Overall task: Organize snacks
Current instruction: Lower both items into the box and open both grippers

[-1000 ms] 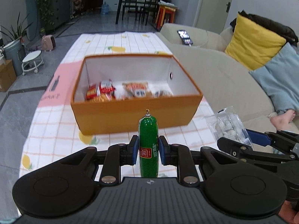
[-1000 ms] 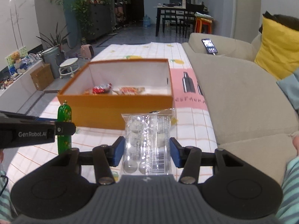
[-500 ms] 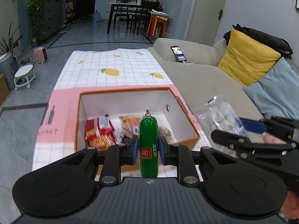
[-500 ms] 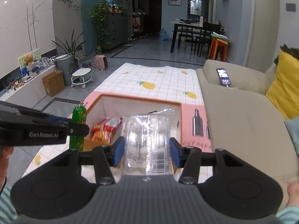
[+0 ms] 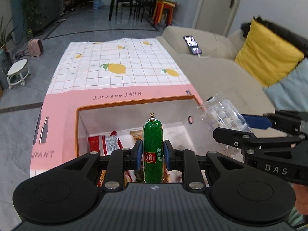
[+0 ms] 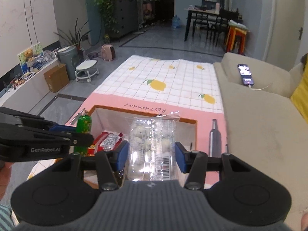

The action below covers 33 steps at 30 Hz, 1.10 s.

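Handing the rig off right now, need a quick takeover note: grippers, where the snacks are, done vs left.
Left gripper: shut on the green sausage, held upright above the orange box.
Right gripper: shut on the clear candy bag, also over the box, to the right of the sausage.
Done: red snack packs and a few other packets already lie in the box.
Left: lower and release both items into the box. No other loose snacks show on the tablecloth.
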Available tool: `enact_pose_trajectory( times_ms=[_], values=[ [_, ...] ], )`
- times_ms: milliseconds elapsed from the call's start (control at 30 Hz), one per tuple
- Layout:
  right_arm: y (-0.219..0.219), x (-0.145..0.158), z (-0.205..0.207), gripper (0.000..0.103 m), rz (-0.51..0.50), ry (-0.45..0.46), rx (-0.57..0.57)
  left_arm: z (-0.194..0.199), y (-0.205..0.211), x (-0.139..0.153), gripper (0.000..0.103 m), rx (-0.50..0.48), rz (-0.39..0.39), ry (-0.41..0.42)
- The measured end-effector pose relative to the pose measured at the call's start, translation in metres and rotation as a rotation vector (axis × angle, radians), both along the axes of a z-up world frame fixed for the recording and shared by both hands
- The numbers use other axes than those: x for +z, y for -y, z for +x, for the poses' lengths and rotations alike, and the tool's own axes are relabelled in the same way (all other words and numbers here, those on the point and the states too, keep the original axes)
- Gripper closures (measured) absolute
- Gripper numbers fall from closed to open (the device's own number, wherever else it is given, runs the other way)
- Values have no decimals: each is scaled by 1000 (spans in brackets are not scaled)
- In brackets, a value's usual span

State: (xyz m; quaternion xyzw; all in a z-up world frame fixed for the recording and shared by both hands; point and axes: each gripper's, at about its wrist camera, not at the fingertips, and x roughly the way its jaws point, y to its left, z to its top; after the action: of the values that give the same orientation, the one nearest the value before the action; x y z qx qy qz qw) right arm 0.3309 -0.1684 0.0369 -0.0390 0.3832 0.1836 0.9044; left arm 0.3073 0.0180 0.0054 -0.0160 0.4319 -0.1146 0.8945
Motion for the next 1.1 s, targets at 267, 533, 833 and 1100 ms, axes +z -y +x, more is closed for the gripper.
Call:
enact_pose_trajectory(
  times_ms=[267, 533, 833, 1100],
  values=[
    [-16, -59, 67, 54, -62, -154, 1, 55, 9, -51, 79, -28, 76, -117],
    [-34, -112, 106, 54, -184, -223, 19, 91, 14, -95, 78, -38, 160, -222],
    [-48, -137, 121, 53, -298, -211, 43, 108, 17, -117, 78, -49, 181, -255],
    [-53, -145, 123, 50, -387, -201, 63, 108, 13, -126, 76, -20, 189, -253]
  ],
)
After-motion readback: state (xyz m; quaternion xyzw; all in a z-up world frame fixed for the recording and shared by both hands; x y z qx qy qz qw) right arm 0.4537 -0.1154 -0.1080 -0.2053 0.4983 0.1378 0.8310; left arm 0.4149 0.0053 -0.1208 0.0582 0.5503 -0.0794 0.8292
